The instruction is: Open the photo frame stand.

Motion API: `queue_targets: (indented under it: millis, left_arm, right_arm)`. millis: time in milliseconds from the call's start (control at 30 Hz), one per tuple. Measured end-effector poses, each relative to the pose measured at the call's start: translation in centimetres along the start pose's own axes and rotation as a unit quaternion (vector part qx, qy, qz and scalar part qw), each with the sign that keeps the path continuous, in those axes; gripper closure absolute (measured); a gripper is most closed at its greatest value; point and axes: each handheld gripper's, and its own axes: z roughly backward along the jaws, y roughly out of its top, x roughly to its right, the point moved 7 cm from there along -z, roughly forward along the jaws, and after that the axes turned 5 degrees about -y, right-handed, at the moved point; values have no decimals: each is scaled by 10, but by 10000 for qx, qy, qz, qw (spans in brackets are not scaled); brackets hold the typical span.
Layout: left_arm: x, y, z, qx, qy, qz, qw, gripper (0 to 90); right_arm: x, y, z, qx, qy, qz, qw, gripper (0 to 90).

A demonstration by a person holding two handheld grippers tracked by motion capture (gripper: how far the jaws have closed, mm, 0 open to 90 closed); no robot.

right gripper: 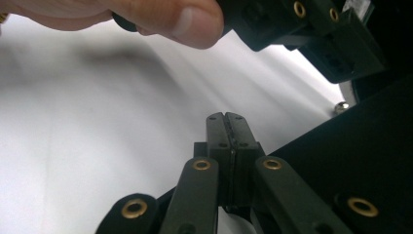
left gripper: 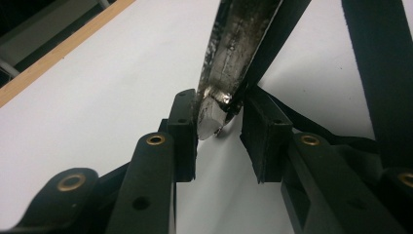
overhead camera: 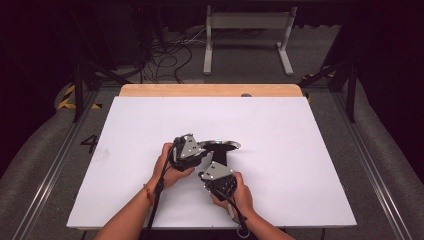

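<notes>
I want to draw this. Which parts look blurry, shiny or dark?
High view: white table bright, room behind dark. Left gripper view: metal piece glints, a little soft close up. Right gripper view: thumb blurry, soft shadow on the table beneath, shut jaws sharp.

Legible markings, one item: a dark painted numeral "4" (overhead camera: 90, 143), seen in the high view on the grey floor (overhead camera: 45, 150) just left of the white-topped bench (overhead camera: 150, 115), near the bench's left edge. Yellow-and-black hazard striping (overhead camera: 67, 97) lies on the same floor farther back, a sign without wording. No other text, label, brand or number can be read in either gripper view.
</notes>
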Motion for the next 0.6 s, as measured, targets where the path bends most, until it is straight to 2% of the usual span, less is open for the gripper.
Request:
queue_targets:
  millis: [233,300,433,500,600]
  left_arm:
    - [1,-1,2,-107,35,-80,9999,695]
    - [1,-1,3,-179,33,-163,9997,707]
    - [1,0,4,-192,61,-186,9996,713]
    - [1,-1,3,-182,56,-171,9997,713]
    - [1,-1,3,-170,63,-156,9997,712]
  right_arm:
    - [0,-2,2,-52,-67,29,10000,900]
    - [-1,-2,2,-77,-54,-4,10000,900]
    - [-1,-3,2,-89,-28,-51,9999,900]
    - [-3,-2,2,-5,37,-54,10000,900]
    - [-6,2,1,103,-33,86,9999,897]
